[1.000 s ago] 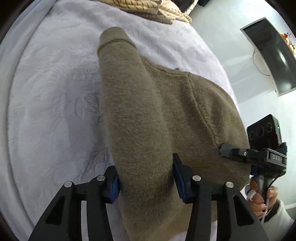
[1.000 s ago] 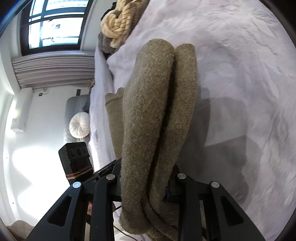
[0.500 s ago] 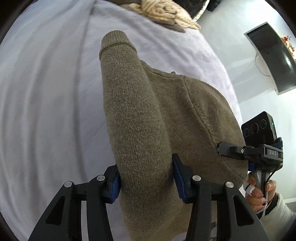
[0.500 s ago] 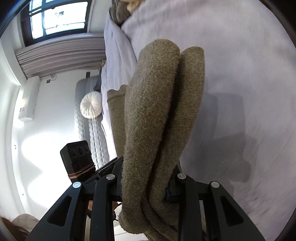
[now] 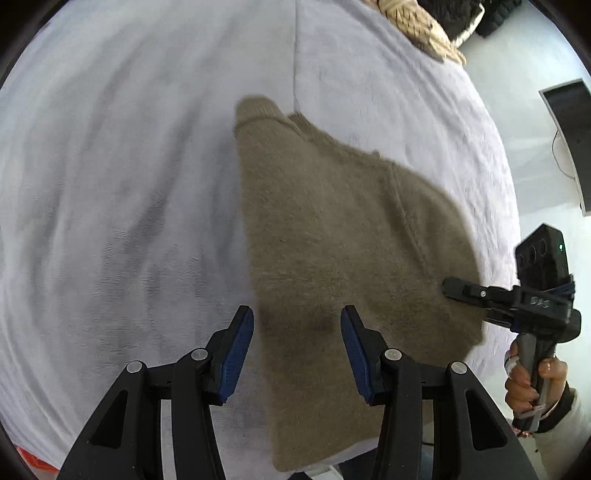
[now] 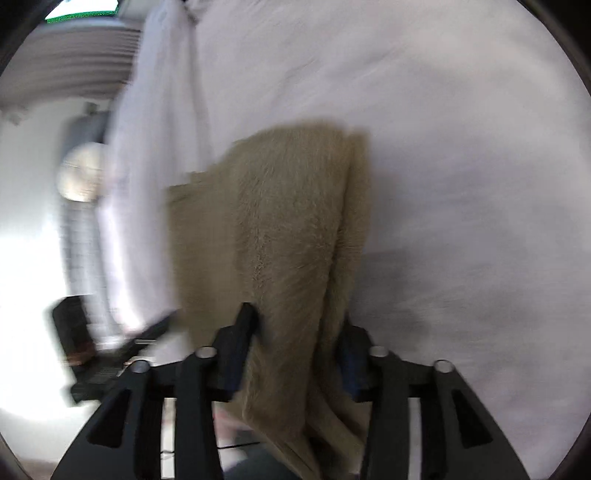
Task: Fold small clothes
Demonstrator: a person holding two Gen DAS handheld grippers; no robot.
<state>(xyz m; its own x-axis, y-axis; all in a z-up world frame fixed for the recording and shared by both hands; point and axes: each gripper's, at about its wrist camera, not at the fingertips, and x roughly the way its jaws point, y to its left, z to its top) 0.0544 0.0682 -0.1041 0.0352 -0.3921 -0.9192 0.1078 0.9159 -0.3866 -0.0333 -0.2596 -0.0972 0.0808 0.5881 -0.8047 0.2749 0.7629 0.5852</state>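
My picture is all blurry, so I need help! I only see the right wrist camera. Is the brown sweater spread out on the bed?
Observer: Mostly. The left wrist view shows the sweater spread on the white bed cover, with a sleeve cuff pointing to the far end.
Child: Is anything else on the bed?
Observer: Yes, a cream cable-knit piece lies at the far edge.
Child: Who holds my gripper?
Observer: A hand wraps the handle of the right gripper.
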